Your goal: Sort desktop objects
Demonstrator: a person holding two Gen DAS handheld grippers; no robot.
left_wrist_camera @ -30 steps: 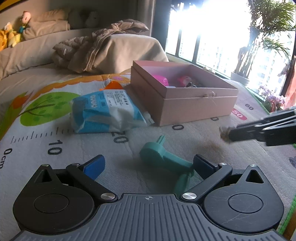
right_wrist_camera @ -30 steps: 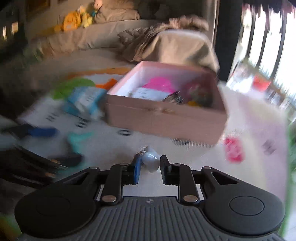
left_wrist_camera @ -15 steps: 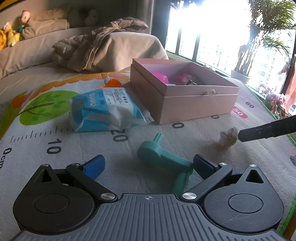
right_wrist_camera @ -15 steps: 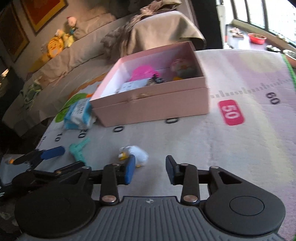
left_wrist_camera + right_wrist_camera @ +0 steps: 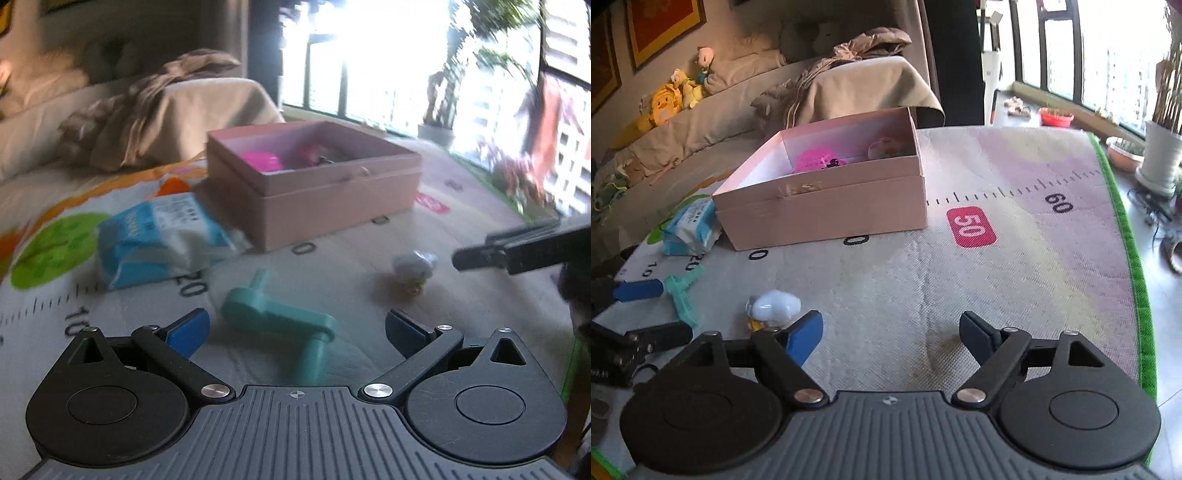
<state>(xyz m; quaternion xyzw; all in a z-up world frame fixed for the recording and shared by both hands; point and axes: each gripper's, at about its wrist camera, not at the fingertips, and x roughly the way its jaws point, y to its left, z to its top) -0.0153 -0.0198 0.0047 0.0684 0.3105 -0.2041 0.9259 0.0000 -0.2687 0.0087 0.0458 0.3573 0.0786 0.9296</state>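
Wrist views show both grippers' jaws wide open, empty, left gripper (image 5: 293, 328) straddling teal toy (image 5: 280, 321).

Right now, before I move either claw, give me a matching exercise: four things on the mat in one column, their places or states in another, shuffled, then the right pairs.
Things:
1. small white duck toy
2. teal plastic hand crank
3. blue and white tissue pack
4. bright pink mesh item

Places or states:
A. inside the pink cardboard box
B. between the open left claw's fingers
C. lying loose on the mat, just left of the open right claw's blue finger pad
D. against the box's left end

Pairs: 1-C, 2-B, 3-D, 4-A
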